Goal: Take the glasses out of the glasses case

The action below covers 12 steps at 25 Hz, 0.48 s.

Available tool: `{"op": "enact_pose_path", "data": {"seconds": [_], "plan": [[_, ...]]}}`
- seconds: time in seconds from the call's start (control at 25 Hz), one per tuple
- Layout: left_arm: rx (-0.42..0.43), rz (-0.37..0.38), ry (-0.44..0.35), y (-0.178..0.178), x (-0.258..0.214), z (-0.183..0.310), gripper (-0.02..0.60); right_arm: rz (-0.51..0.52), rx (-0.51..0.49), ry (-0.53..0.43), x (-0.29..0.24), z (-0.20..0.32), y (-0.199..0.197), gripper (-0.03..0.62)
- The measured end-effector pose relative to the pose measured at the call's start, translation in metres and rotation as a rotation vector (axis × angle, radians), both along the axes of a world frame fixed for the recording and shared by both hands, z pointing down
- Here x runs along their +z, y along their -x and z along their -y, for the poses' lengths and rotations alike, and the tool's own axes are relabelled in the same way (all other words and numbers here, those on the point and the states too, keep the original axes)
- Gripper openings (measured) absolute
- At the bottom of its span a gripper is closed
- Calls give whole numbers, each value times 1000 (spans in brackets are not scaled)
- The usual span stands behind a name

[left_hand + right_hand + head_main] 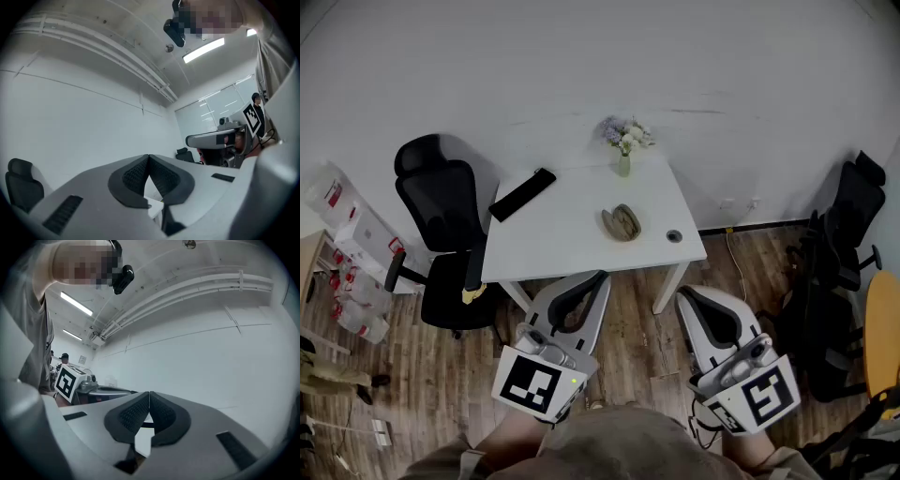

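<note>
Both grippers hang well short of the desk [572, 239], over the wooden floor near the person. The left gripper [601, 277] has its fingers pressed together on nothing, and its own view shows the pads meeting at the tip [149, 156]. The right gripper [149, 393] is closed and empty too, held beside the left one [685, 293].

The case [622, 222], a brown oval, lies on the desk's right half, about midway between the far and near edges. A vase [623, 161] stands beyond it at the far edge, and a small round thing [674, 235] lies just to its right, toward the near right corner. A black slab [522, 194] lies well apart, near the left edge.

The main risks, as I judge them:
- Both pairs of fingers must part before they reach the case. Arriving closed, they would only shove it along the smooth top.
- A one-sided pull on the lid could drag the light case toward the near edge unless the other gripper pins the base.
- A long reach could clip the vase.
- The glasses are thin, and pinching a lens or a temple hard could bend it or let it slip.

The case is too small here to read firmly. Its long axis seems to run slantwise across the desk, and I cannot tell if the lid is up or which way it opens.
</note>
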<state>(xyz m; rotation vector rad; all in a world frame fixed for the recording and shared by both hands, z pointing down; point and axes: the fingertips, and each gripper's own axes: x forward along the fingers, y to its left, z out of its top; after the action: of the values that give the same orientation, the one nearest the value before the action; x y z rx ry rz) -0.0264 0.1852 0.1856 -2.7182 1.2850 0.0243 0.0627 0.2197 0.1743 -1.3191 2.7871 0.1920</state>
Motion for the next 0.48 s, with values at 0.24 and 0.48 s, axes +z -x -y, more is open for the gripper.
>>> {"op": "enact_pose_path", "data": {"seconds": [0.24,0.48], "plan": [[9,-1,0,-15,1,0,15,12,7,-11,-4,2,-13,31],[-17,30,1,-20,7,1,15,31,-21,1,5,2,-23,31]]}}
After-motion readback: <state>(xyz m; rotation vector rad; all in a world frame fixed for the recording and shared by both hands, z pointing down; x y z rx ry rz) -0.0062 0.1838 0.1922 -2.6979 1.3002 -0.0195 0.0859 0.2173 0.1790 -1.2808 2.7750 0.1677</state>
